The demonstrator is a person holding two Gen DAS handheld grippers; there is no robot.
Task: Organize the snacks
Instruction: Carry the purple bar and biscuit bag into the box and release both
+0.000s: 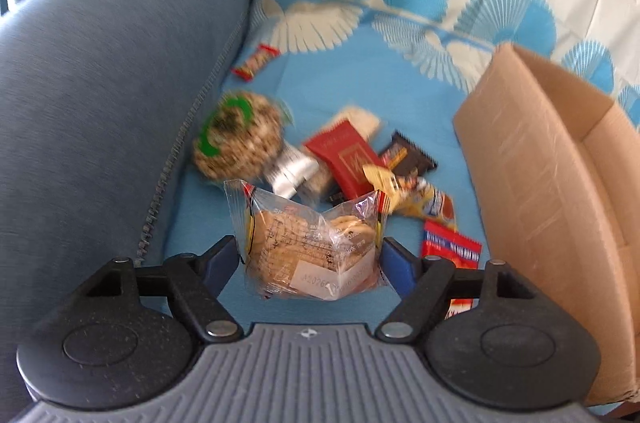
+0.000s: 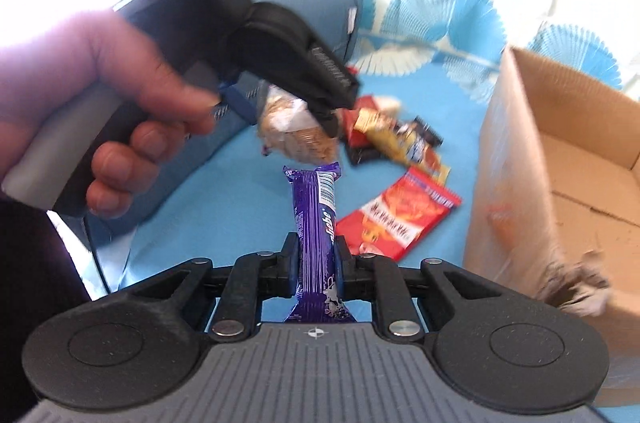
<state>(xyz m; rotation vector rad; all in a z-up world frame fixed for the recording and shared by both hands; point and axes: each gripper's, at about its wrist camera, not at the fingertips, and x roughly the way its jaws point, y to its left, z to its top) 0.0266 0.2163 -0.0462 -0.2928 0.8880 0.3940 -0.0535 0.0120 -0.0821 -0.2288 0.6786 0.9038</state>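
My left gripper [image 1: 310, 255] is shut on a clear bag of cookies [image 1: 308, 247] and holds it above the blue cloth. It also shows in the right wrist view [image 2: 288, 111], with the cookie bag [image 2: 296, 135] in it. My right gripper [image 2: 316, 263] is shut on a purple chocolate bar [image 2: 316, 223] that points forward. A pile of snacks lies on the cloth: a round rice cake with a green label [image 1: 236, 139], a red packet [image 1: 344, 159], a dark packet [image 1: 408, 155], a yellow packet [image 1: 416, 199].
An open cardboard box [image 1: 552, 183] stands on the right, also in the right wrist view [image 2: 560, 163]. A grey-blue cushion [image 1: 100, 95] rises on the left. A small red bar [image 1: 256, 63] lies by it. A red flat packet [image 2: 400, 215] lies near the box.
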